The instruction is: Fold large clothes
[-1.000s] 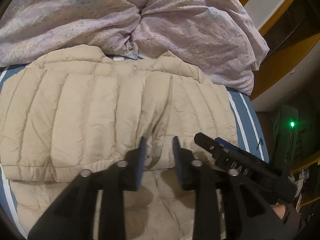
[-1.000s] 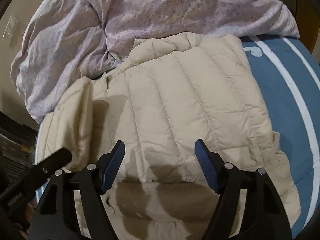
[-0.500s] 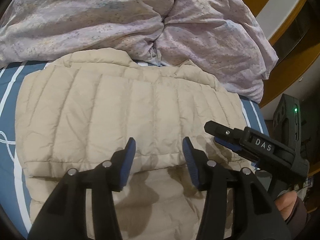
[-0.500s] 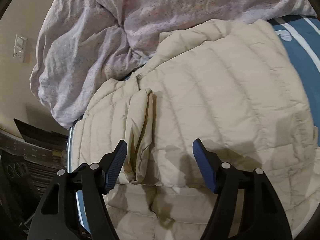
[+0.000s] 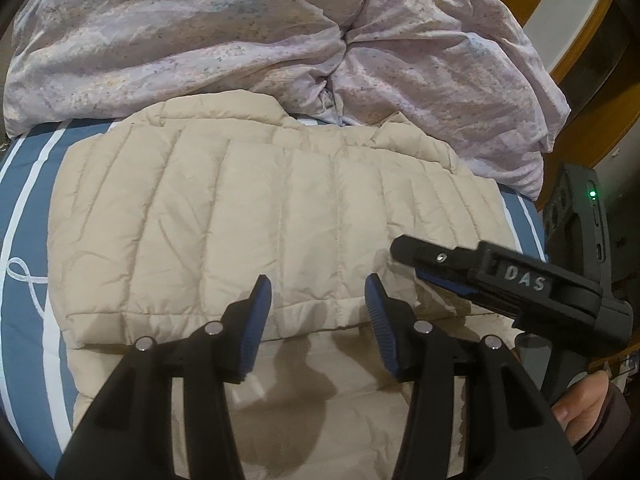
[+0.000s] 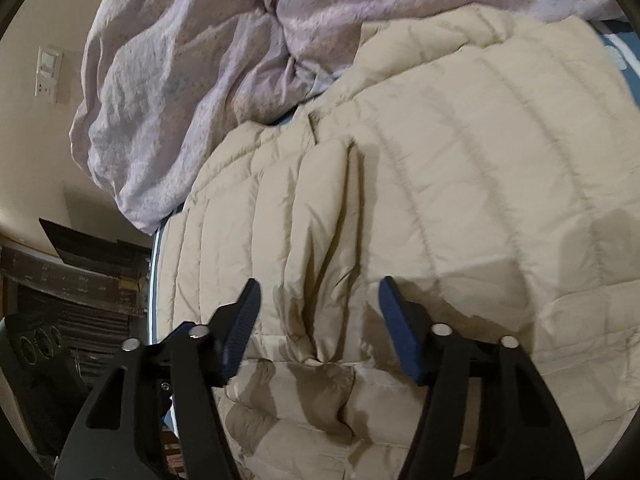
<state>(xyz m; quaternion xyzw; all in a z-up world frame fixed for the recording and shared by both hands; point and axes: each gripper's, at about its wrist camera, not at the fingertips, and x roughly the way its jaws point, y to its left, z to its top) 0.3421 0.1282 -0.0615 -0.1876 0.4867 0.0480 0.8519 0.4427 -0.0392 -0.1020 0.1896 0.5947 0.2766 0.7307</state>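
A beige quilted puffer jacket [image 5: 260, 220] lies folded on the blue striped bed sheet [image 5: 28, 208]; it also fills the right wrist view [image 6: 460, 168]. Its top layer ends in a hem edge just ahead of both grippers. My left gripper [image 5: 318, 294] is open and empty above that hem. My right gripper [image 6: 318, 298] is open and empty above a bunched fold [image 6: 320, 248] near the jacket's left side. The right gripper also shows in the left wrist view [image 5: 404, 249], hovering at the jacket's right edge.
A crumpled lilac duvet [image 5: 240, 40] is piled behind the jacket, also in the right wrist view [image 6: 200, 80]. A wooden frame [image 5: 592, 120] and a black device with a green light [image 5: 592, 193] stand right. Dark shelving [image 6: 72, 280] lies off the bed's left edge.
The left gripper has opened wider and drawn back from the jacket. The right gripper has swung left towards the jacket's bunched side fold. The jacket lies still.
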